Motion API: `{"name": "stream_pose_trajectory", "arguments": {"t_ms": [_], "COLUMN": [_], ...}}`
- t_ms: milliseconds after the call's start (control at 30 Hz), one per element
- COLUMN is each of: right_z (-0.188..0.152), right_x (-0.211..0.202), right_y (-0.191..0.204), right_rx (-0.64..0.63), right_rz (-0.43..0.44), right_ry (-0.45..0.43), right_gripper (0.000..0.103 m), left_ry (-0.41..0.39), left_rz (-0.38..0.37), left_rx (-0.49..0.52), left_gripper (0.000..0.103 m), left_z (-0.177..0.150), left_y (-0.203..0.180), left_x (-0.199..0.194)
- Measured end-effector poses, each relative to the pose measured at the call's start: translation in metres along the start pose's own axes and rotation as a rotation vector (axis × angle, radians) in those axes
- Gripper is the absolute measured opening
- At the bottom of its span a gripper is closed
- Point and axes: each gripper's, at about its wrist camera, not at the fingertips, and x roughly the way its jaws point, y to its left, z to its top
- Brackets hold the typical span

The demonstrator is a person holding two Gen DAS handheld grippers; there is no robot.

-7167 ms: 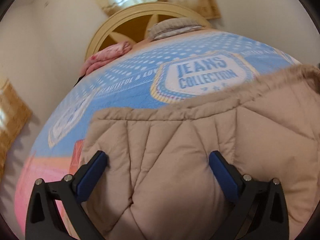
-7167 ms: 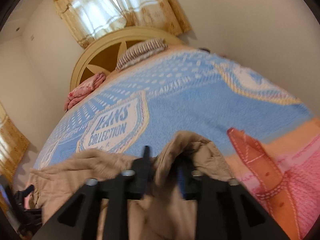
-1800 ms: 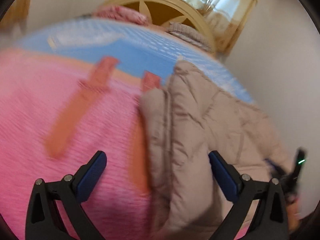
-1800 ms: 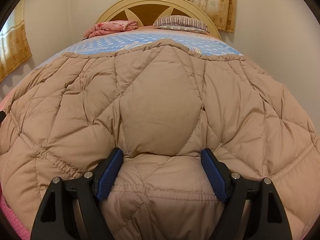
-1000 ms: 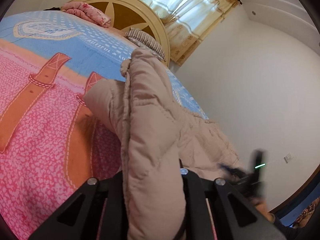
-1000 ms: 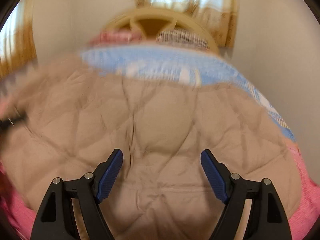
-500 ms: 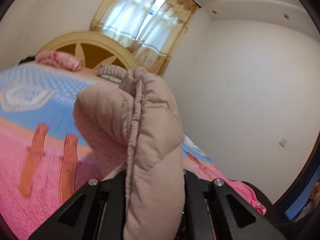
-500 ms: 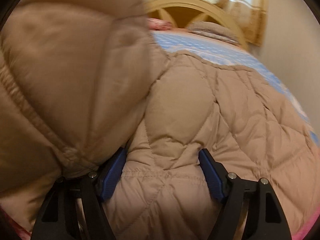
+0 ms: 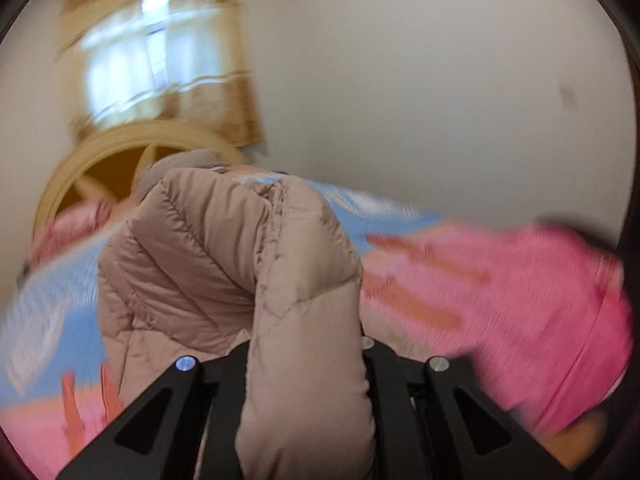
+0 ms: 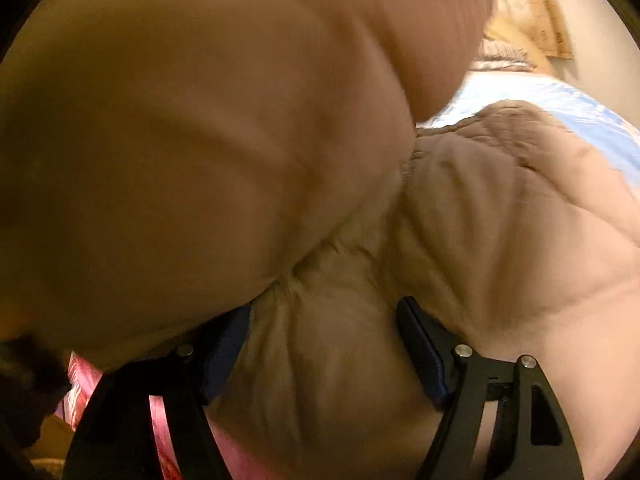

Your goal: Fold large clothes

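Observation:
A beige quilted puffer jacket (image 9: 240, 264) lies on a bed. My left gripper (image 9: 306, 364) is shut on a thick fold of the jacket and holds it raised above the bed; the fold hides the fingertips. In the right wrist view the jacket (image 10: 520, 216) fills the frame, and the lifted part (image 10: 180, 140) hangs close over the camera at the left. My right gripper (image 10: 322, 344) is open with its blue pads (image 10: 420, 344) spread, resting against the jacket's lower part.
The bed has a pink and blue blanket (image 9: 520, 280) with orange strap prints. A round yellow headboard (image 9: 100, 160), a striped pillow (image 10: 500, 54) and a curtained window (image 9: 160, 60) are at the far end. A white wall (image 9: 440, 80) runs on the right.
My left gripper closed on the jacket's fold about a second ago and has swung right with it, lifted. The lifted part now covers more of the right wrist view.

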Motion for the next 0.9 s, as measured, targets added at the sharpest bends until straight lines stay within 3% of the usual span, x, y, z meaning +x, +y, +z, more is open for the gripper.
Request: {"name": "stream_pose_trajectory", "arguments": {"t_ms": [33,100,167,233,333,433,600,733,800,900], "right_z": [-0.004,-0.015,-0.021,-0.022,-0.023,-0.007,0.033,0.053,0.066,0.062], "right_x": [-0.008,-0.04,-0.066,-0.088,-0.131,-0.156,-0.158,-0.115,-0.103,-0.099], "right_y": [-0.008,-0.029,-0.042,-0.055,-0.082,-0.095,-0.077,-0.062,-0.063,-0.076], "right_rx": [0.014,0.029,0.035,0.074,0.237,0.308,0.26,0.252,0.228,0.26], "right_rz": [-0.009,0.011,-0.034,-0.069,-0.164,-0.149,-0.147,-0.133,-0.137,-0.132], "right_ry": [0.008,-0.008,-0.014,-0.053,-0.167,-0.228,-0.241,-0.12,-0.049,-0.007], "right_gripper": [0.075,0.075,0.075,0.075,0.075,0.075,0.075,0.075,0.043,0.027], "left_ry": [0.005,0.017,0.028,0.028,0.019,-0.002,-0.005,-0.002,0.018,0.028], "left_rz": [-0.051,-0.046,-0.033,-0.099,-0.168,-0.185,-0.168,-0.125,-0.108,-0.04], "left_rx": [-0.024,0.051,0.114,0.09,0.014,-0.05,-0.004,0.076,0.105,0.12], "left_gripper": [0.012,0.013,0.02,0.024,0.038,0.04,0.043,0.056,0.068,0.074], "left_z": [-0.004,-0.012,-0.027,-0.035,-0.039,-0.043,-0.047,-0.054,-0.055,-0.059], "left_y": [-0.002,-0.015,-0.027,-0.025,-0.014,0.001,-0.015,-0.039,-0.044,-0.042], "left_x": [0.01,0.021,0.03,0.036,0.036,0.032,0.035,0.034,0.033,0.01]}}
